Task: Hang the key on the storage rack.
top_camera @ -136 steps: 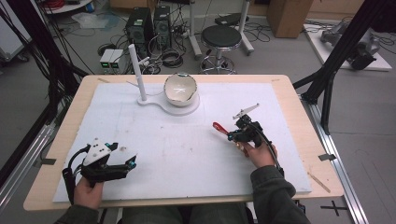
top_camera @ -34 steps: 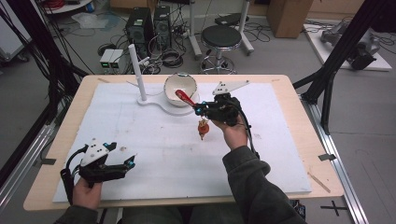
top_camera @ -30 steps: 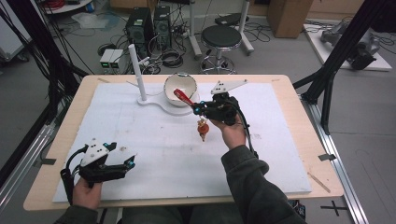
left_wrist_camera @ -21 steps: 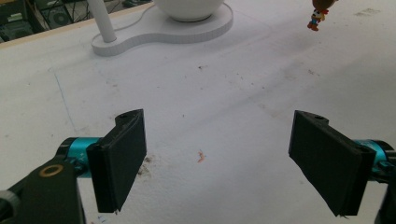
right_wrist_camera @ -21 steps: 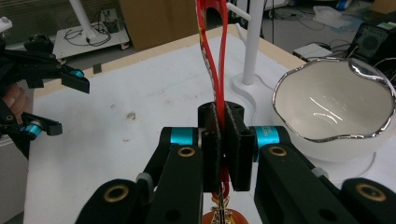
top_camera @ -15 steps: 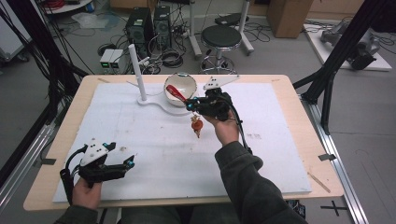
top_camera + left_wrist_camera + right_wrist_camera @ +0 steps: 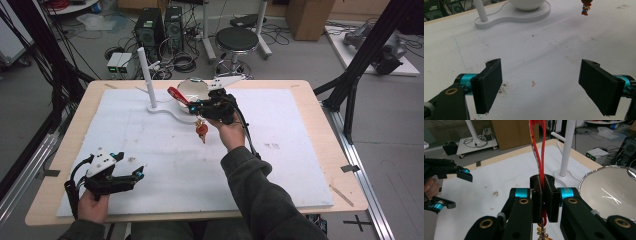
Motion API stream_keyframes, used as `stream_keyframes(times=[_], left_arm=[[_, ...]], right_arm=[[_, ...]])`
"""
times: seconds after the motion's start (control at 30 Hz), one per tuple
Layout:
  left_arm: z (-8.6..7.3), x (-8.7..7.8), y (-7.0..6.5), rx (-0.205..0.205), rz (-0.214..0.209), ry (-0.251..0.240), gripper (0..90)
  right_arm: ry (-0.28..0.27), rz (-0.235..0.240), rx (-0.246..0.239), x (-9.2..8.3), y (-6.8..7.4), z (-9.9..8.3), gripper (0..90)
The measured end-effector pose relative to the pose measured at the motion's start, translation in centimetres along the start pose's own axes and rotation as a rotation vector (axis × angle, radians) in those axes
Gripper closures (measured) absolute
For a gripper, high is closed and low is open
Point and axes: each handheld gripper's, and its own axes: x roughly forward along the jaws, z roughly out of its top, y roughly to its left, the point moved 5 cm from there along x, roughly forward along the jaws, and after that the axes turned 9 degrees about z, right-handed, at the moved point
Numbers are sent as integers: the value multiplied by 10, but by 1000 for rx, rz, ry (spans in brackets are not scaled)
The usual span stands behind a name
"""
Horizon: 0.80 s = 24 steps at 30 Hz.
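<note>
Red carabiner (image 7: 177, 95) pinched tight in right gripper (image 7: 196, 106), moved closer to one bowl (image 7: 192, 90) than before; one figurine charm (image 7: 202, 131) dangling below. Left gripper (image 7: 135, 176) wide open, empty, same spot. One white post (image 7: 145, 75).

Three cameras cover one white-topped wooden table (image 7: 280, 165).

The high view looks forward and down from the person's side. The left gripper view sits low and close, facing the far white stand with its upright post (image 7: 480, 11). The right gripper view looks leftward along its jaws; all three share that stand.
</note>
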Motion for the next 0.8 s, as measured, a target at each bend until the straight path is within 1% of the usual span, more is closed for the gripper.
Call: stream_keyframes(times=[0.1,0.33,0.4,0.63,0.8], left_arm=[[0,0,1,5,-1,0,195],[0,0,0,1,-1,-1,196],[0,0,0,4,-2,1,196],[0,0,0,2,-3,-2,195],[0,-1,0,2,-5,-4,196]], right_arm=[[-1,-3,-9,5,0,4,857],[8,1,-20,13,-1,11,857],[8,1,-14,15,-1,12,857],[5,7,-23,23,-2,19,857],[14,14,-21,31,-2,23,857]])
